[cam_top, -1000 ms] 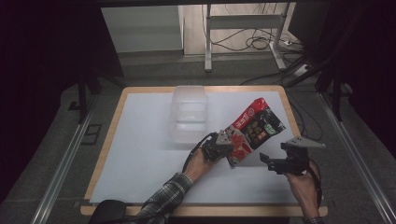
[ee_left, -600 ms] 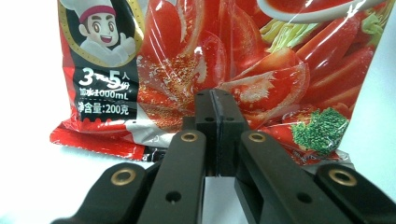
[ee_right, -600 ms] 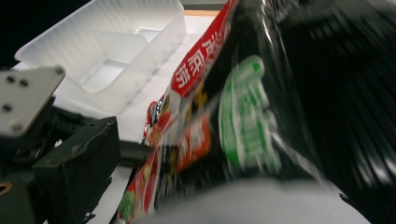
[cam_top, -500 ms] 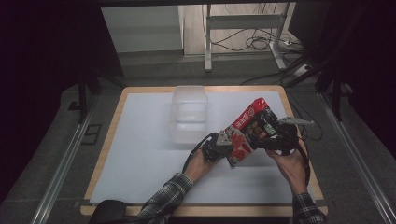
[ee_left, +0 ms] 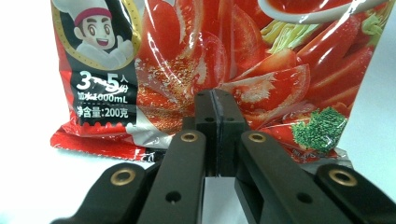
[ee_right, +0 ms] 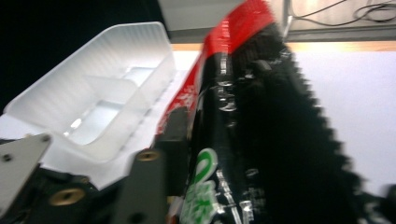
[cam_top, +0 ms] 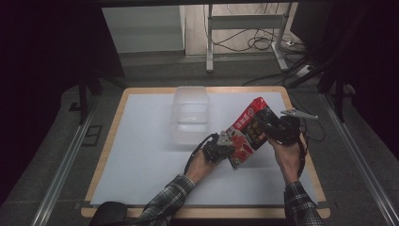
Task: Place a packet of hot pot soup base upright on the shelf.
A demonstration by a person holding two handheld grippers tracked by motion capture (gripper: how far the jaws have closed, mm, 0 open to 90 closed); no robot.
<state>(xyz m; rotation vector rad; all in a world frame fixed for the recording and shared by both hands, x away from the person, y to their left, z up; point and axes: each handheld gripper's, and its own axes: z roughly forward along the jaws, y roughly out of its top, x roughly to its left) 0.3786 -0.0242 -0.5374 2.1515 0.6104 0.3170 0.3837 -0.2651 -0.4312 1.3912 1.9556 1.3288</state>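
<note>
A red sauce pouch [cam_top: 247,134] with tomato pictures hangs tilted above the right half of the white mat [cam_top: 141,160]. My left gripper [cam_top: 227,147] is shut on the pouch's lower edge; in the left gripper view the printed front of the pouch [ee_left: 196,56] rises behind the closed left gripper [ee_left: 215,100]. My right gripper [cam_top: 272,127] sits against the pouch's upper right side. In the right gripper view the pouch [ee_right: 243,93] stands edge-on, its black back and serrated seam blurred, with one finger [ee_right: 175,135] against it and the other hidden.
A clear plastic tray [cam_top: 190,117] with divided compartments lies on the mat just left of the pouch; its wall [ee_right: 93,107] is close beside my right gripper. The wooden table edge [cam_top: 110,141] frames the mat. Metal rails run along both sides.
My right gripper has swung in from the lower right and up to the pouch, and now rests against its upper part. The left gripper has kept hold of the pouch in place.
</note>
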